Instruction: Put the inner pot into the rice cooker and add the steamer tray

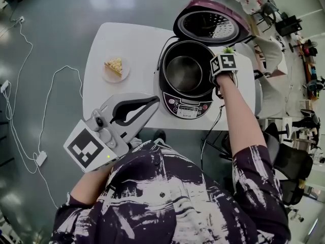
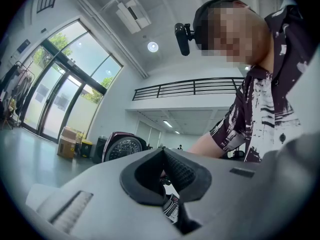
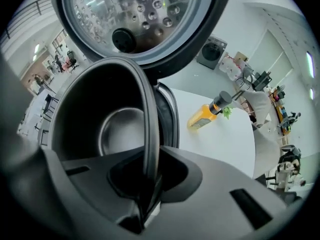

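The rice cooker (image 1: 189, 108) stands open on the white table (image 1: 99, 98), its dark red lid (image 1: 210, 24) tipped back. The dark metal inner pot (image 1: 184, 72) sits down inside the cooker body. My right gripper (image 1: 218, 84) points steeply down at the pot's right side. In the right gripper view it (image 3: 149, 186) is shut on the pot's thin rim (image 3: 150, 134). My left gripper (image 1: 136, 111) hovers by the table's front edge, level, its pads together with nothing between them (image 2: 164, 173). No steamer tray shows in any view.
A small plate (image 1: 116, 69) with a slice of cake lies on the table's left part. A yellow bottle (image 3: 207, 115) lies on the table beyond the cooker. White cables (image 1: 30, 111) trail over the floor at left. Chairs (image 1: 289, 161) stand at right.
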`<control>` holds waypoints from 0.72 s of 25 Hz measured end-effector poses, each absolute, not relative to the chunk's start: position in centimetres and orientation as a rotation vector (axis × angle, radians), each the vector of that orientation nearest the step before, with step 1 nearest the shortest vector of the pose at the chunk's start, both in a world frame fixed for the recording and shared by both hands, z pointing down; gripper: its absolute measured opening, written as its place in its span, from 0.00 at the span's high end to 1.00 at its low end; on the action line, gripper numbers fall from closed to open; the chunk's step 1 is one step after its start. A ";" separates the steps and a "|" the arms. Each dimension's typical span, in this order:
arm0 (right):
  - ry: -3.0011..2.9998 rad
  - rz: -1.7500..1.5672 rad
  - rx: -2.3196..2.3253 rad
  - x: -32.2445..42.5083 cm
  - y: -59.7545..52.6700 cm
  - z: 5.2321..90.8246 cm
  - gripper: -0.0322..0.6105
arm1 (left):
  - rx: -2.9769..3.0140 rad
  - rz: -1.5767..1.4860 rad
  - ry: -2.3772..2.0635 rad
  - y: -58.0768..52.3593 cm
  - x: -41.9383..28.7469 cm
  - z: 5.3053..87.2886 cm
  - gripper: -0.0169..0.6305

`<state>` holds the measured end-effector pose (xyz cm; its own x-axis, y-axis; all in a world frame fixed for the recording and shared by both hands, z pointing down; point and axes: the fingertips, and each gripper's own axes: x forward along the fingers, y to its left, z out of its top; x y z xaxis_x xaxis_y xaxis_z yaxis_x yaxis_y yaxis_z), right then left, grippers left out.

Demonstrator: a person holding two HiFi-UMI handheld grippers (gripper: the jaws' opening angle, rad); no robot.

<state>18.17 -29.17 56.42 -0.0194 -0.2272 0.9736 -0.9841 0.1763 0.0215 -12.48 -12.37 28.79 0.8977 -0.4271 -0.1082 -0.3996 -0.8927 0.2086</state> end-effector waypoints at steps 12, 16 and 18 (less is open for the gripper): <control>-1.336 0.923 1.105 18.3 -28.8 56.7 0.91 | 2.873 -0.250 -0.657 -12.7 -13.8 28.9 0.97; -1.328 1.056 1.134 18.4 -28.5 56.8 0.91 | 2.866 -0.260 -0.675 -12.8 -14.5 28.8 0.97; -1.352 1.123 1.165 18.3 -28.5 56.8 0.90 | 2.865 -0.259 -0.682 -12.8 -14.8 28.9 0.97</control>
